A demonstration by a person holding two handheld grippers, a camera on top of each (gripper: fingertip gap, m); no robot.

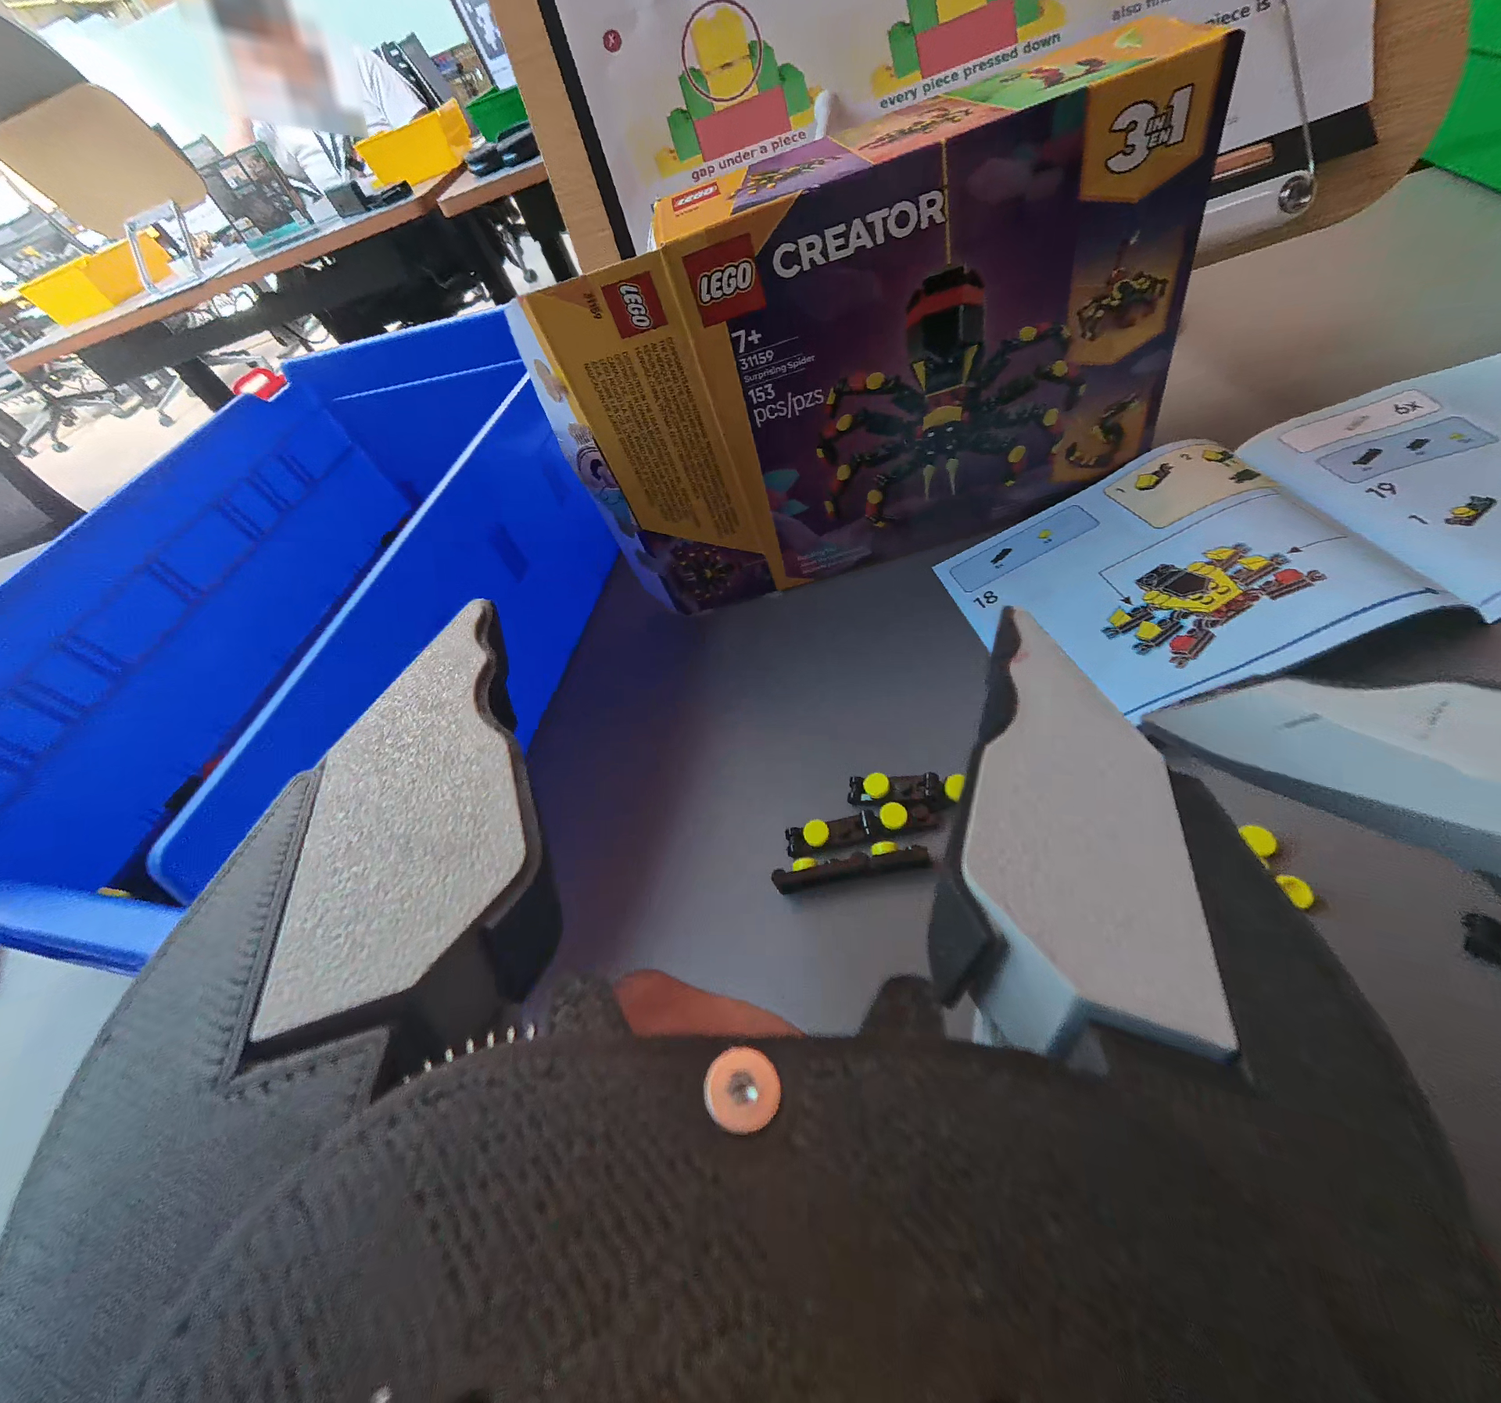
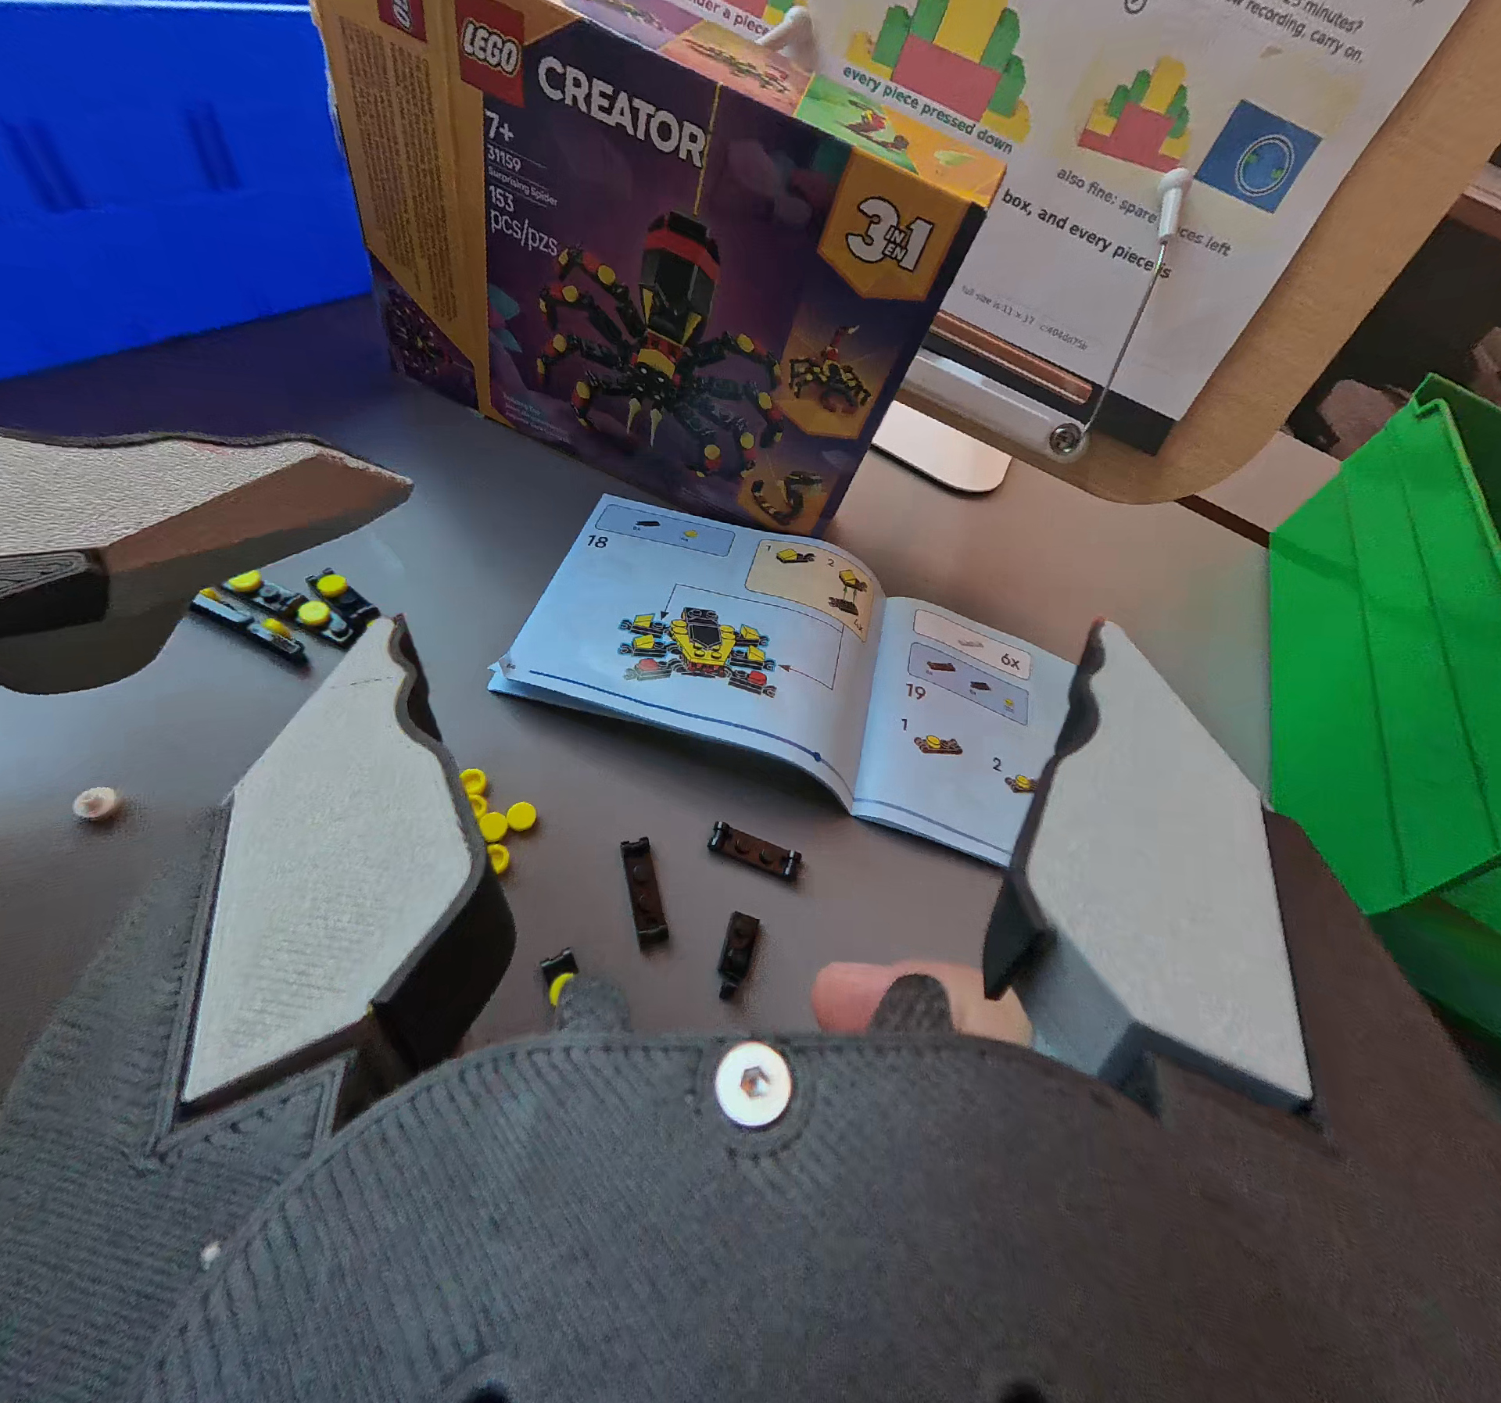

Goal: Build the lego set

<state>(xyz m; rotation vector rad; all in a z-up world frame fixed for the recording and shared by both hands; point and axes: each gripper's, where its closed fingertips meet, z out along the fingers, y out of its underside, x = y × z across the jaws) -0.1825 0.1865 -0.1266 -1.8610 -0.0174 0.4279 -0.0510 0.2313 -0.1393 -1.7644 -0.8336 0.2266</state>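
Both tools released, empty. Left tool hovers over three black strips with yellow studs at centre frame on the dark surface. Right tool brackets loose black plates and yellow round tiles at lower centre; open instruction booklet and set box lie above.

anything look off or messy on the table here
Nothing damaged or spilled. The yellow round studs lie loose in a small scatter, one dark plate lies askew, and the set box stands upright with its end flap open.
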